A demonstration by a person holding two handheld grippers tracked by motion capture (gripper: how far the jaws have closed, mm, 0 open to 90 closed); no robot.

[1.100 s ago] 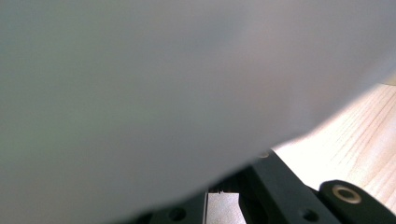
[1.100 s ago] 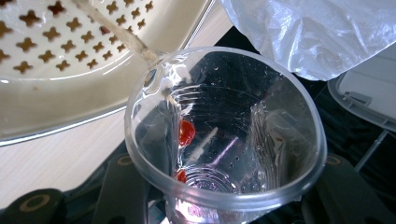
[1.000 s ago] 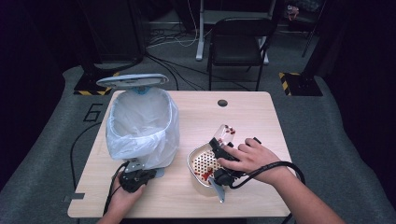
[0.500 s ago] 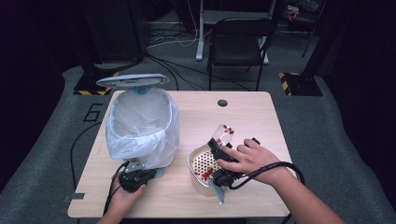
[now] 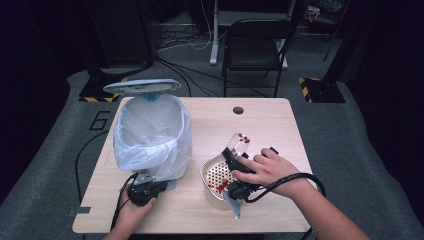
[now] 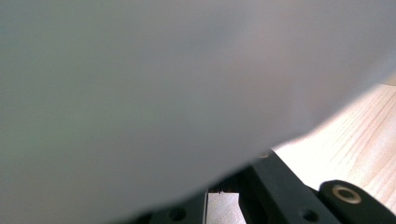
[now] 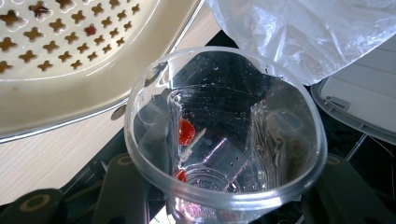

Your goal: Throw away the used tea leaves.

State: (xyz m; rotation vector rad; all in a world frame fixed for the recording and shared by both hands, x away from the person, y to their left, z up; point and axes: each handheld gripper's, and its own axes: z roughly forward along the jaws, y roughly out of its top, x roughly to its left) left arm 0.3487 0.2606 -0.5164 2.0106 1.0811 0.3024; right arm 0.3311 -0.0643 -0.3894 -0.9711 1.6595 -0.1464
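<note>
Right tongs [image 5: 235, 167] clenched on a clear plastic cup [image 5: 237, 145], held tilted over the perforated strainer [image 5: 212, 175] on the counter [image 5: 260, 120]; in the right gripper view I look down the cup's [image 7: 224, 135] mouth, jaws either side of its wall; a couple of red bits [image 7: 187, 131] cling inside, so the emptying is, as I judge it, mostly done but not complete; red pieces already lie on the strainer's [image 7: 70, 60] holes. Left tongs [image 5: 142, 192] sit at the foot of the white bin [image 5: 150, 135] with its plastic liner, lid [image 5: 142, 86] raised; in the left gripper view the liner [image 6: 163, 93] blocks the jaw tips, so I cannot tell whether they are released or gripping. Judgement: cup contents largely transferred to strainer; remaining, as I read it, is shaking out the last bits, then disposing of cup or residue in the open bin just left of the strainer; nothing visible in the bin from here.
</note>
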